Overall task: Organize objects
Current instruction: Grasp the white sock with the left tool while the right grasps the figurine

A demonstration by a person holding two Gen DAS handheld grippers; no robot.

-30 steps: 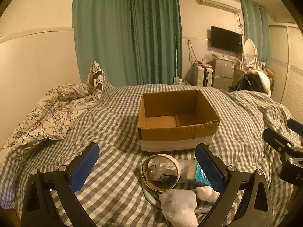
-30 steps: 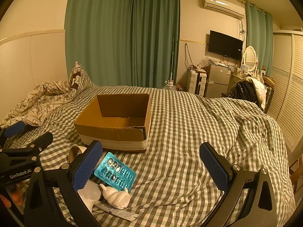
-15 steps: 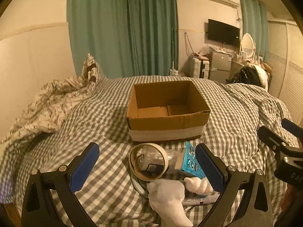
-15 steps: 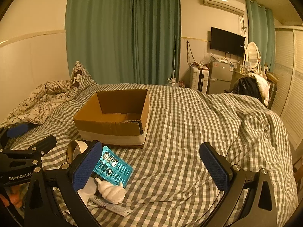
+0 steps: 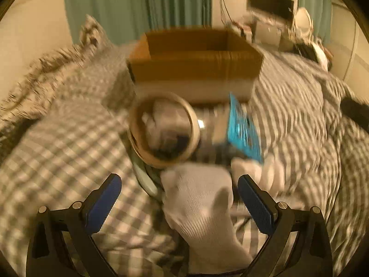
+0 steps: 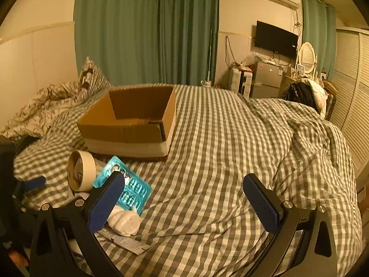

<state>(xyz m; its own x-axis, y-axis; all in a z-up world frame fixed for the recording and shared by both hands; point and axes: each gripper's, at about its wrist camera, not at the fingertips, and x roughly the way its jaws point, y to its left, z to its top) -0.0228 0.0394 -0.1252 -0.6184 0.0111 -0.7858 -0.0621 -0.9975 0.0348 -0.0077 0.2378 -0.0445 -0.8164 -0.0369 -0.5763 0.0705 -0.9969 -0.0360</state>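
An open cardboard box (image 5: 196, 67) (image 6: 129, 124) sits on the checked bed. In front of it lies a pile: a tape roll (image 5: 163, 133) (image 6: 80, 173), a teal blister pack (image 5: 242, 131) (image 6: 129, 189), a white sock (image 5: 203, 210), a small white shell-like figure (image 6: 125, 222) and a flat sachet (image 6: 125, 242). My left gripper (image 5: 180, 198) is open, its jaws either side of the sock, just short of the tape roll. My right gripper (image 6: 184, 198) is open and empty over the bedcover, right of the pile. The left wrist view is blurred.
A rumpled floral quilt (image 6: 46, 108) and a pillow (image 6: 92, 78) lie at the bed's left. Green curtains (image 6: 147, 30) hang behind. A TV (image 6: 275, 39), fridge (image 6: 267, 78) and cluttered furniture stand at the far right, with a louvred wardrobe (image 6: 355, 97) beside.
My left gripper has moved quickly forward and down onto the pile; the sock now lies between its jaws. My right gripper has edged forward a little. Both stay open.
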